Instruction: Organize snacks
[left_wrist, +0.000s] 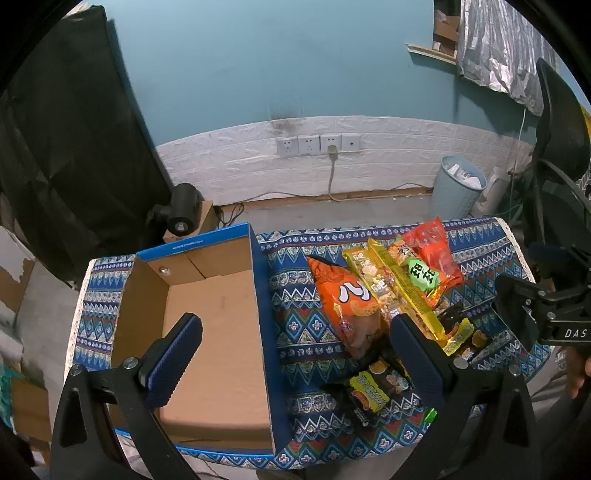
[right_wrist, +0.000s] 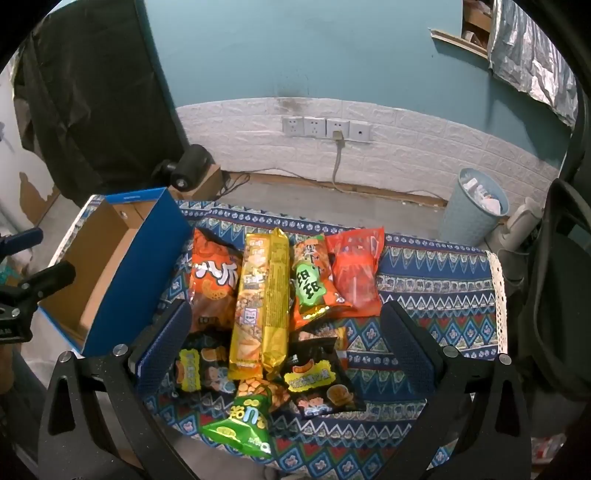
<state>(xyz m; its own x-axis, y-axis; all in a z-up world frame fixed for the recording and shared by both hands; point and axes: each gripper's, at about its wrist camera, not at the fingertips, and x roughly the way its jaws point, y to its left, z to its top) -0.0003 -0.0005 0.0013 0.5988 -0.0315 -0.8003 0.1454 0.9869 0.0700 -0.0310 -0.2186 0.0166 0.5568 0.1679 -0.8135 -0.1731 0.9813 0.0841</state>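
Only the right wrist view shows the green packet (right_wrist: 243, 424); glossy snacks (right_wrist: 262, 302) lie heaped beside the empty cardboard box (left_wrist: 218, 332); left gripper (left_wrist: 295, 354) and right gripper (right_wrist: 284, 350) both gape wide.

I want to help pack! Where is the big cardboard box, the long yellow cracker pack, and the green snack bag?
Open brown cardboard box with blue sides (left_wrist: 218, 332): left wrist view, bare inner floor.
Long golden-yellow cracker pack (right_wrist: 262, 306): right wrist view, middle of the wrapper.
Small green snack bag (right_wrist: 243, 424): right wrist view, its green front.

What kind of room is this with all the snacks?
Probably a room in someone's home, a bit makeshift. There's a teal painted wall with white wall sockets, a pale blue plastic wastebasket, and a table under a blue patterned cloth.
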